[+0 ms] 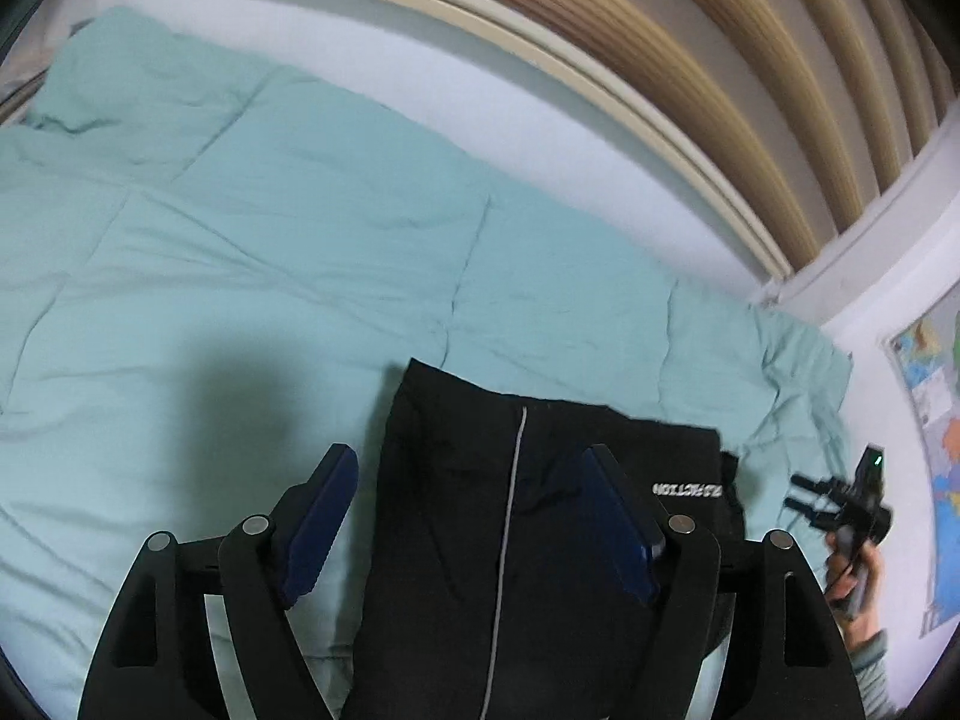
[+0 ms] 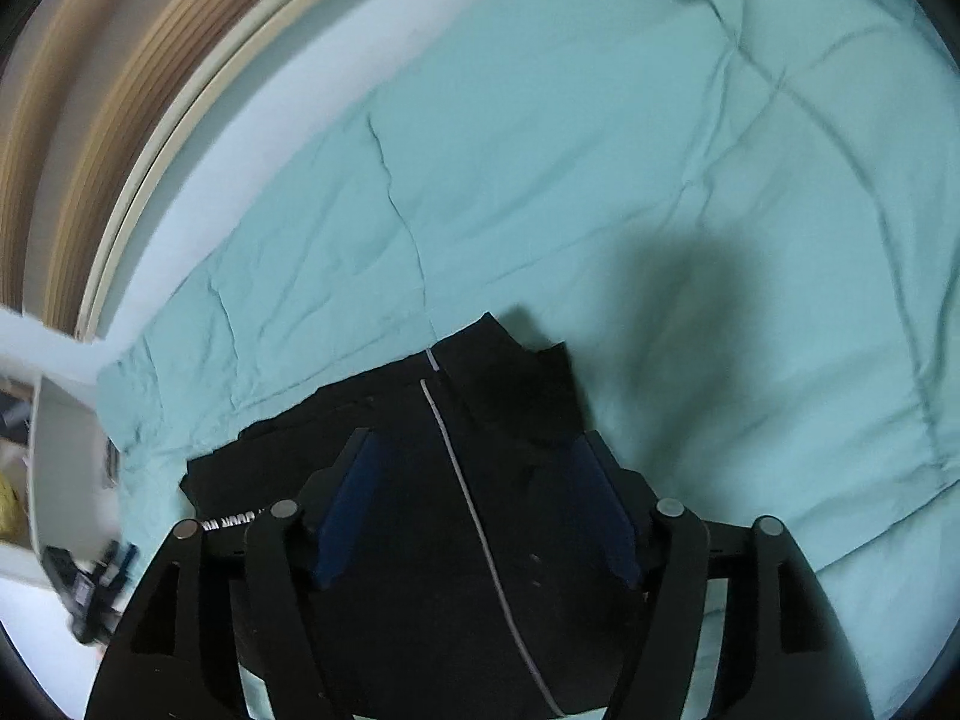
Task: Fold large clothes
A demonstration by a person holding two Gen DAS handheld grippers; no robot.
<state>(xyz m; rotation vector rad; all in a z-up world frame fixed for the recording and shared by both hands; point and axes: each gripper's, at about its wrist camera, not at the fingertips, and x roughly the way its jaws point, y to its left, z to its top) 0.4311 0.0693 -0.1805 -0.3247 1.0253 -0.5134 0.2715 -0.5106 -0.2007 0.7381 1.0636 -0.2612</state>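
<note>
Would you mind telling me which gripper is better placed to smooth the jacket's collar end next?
Probably the right gripper: open, it sits over the black jacket with the collar end just ahead. The left gripper, also open, straddles the jacket's edge, half over the quilt.

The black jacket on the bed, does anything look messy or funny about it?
A little. The black jacket lies folded on the green blanket, but its far end is uneven: a floppy flap sticks out beside the silver zipper, and layered edges peek out on the other side. Nothing looks torn or spilled.
</note>
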